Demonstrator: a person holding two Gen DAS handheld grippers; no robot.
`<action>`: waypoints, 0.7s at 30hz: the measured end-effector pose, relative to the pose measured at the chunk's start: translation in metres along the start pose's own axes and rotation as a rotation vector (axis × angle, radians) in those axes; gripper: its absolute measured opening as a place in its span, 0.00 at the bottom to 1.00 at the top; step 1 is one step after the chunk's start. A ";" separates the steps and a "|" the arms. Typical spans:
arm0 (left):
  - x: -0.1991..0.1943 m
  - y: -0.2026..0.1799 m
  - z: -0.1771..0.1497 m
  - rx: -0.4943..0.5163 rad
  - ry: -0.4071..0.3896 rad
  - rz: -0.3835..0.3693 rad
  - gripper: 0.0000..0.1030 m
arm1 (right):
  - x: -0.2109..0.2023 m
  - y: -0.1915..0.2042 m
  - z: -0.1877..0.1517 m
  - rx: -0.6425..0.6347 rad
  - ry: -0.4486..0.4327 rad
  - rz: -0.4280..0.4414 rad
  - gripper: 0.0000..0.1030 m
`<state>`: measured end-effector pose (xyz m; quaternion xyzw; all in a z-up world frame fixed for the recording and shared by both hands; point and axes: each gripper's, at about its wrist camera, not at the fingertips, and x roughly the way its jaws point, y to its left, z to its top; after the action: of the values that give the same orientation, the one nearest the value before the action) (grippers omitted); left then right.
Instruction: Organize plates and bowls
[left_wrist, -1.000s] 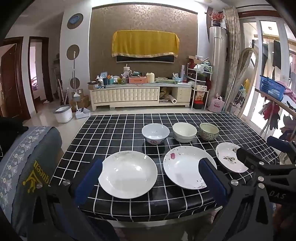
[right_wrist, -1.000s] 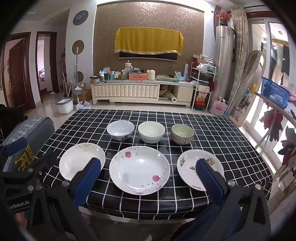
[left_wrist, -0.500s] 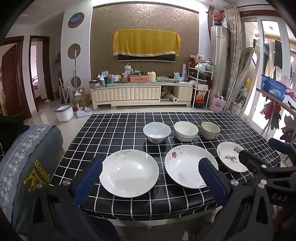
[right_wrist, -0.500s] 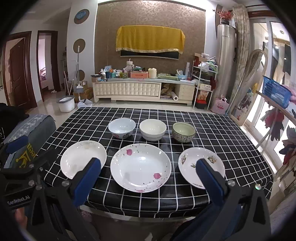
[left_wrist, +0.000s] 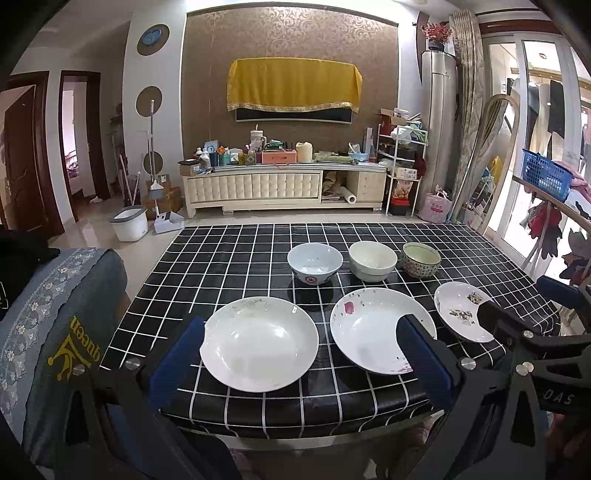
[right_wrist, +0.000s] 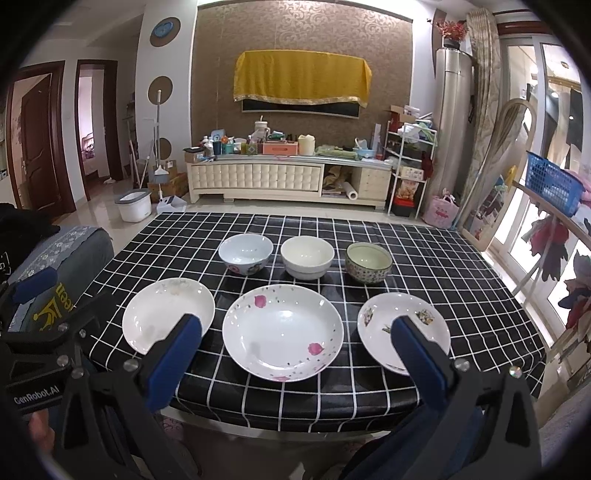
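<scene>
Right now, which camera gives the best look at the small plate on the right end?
The right wrist view: the small plate lies nearly whole there, with only a gripper finger crossing its near edge. In the left wrist view the small plate sits far off to the side, partly hidden behind the right gripper.

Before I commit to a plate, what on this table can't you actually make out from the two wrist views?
- Left wrist view: right plate partly covered by the right gripper; middle plate's near right edge hidden by a blue finger pad.
- Right wrist view: near edges of the left plate and right plate behind the pads.
- Table's near edge: hidden by both grippers' frames.
- Bowl undersides and rim chips: too small to judge.
</scene>
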<state>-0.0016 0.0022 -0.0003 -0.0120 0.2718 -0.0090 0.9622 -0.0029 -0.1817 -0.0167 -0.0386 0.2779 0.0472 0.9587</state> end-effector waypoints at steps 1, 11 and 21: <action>0.000 0.000 0.000 0.000 0.000 0.000 1.00 | 0.000 0.000 0.000 -0.001 0.000 -0.001 1.00; -0.001 0.000 -0.001 -0.002 0.004 -0.001 1.00 | 0.000 -0.001 -0.002 0.002 0.005 0.002 1.00; -0.001 -0.001 -0.002 0.002 0.011 0.004 1.00 | -0.001 -0.003 -0.003 0.009 0.021 0.006 1.00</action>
<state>-0.0032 0.0015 -0.0017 -0.0106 0.2773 -0.0074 0.9607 -0.0048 -0.1847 -0.0190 -0.0341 0.2880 0.0483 0.9558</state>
